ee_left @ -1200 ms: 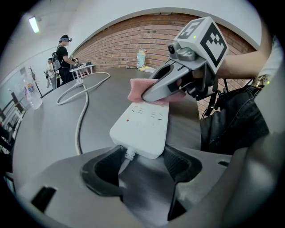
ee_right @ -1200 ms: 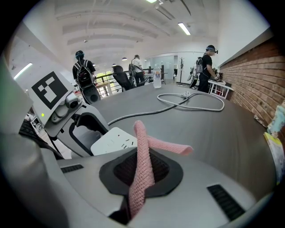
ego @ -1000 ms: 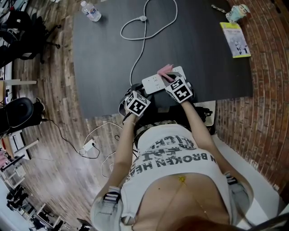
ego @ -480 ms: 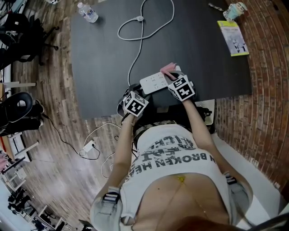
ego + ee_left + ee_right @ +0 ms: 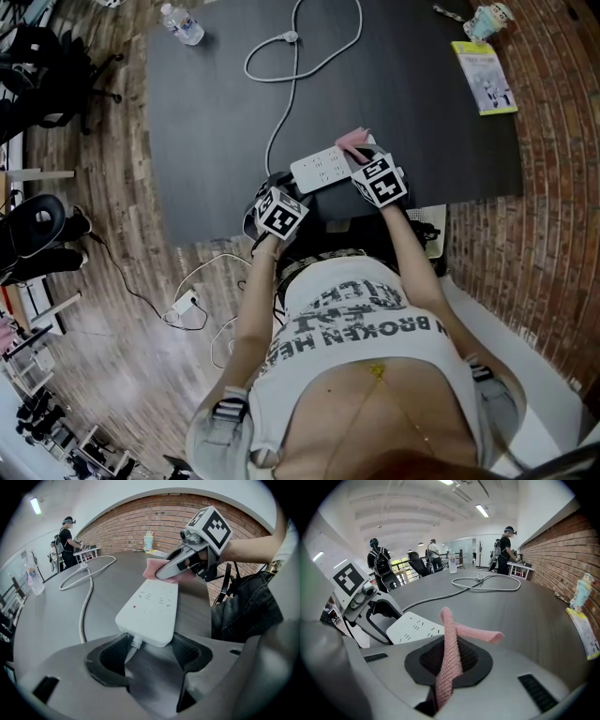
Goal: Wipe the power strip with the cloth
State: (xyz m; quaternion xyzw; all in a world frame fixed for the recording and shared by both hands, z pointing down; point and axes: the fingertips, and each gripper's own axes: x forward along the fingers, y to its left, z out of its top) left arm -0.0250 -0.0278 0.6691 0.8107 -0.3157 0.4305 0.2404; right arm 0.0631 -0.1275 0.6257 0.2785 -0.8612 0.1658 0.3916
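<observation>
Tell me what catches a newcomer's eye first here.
A pink cloth is clamped in the right gripper, at the far end of a white power strip near the black table's front edge. The left gripper grips the strip's cord end, and its white cable loops away across the table.

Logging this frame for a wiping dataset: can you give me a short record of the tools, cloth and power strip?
left tool: shut on the power strip, at its cord end
right tool: shut on the pink cloth
cloth position: at the strip's far end
strip pose: flat on the dark table, sockets up
cord: looped across the table
</observation>
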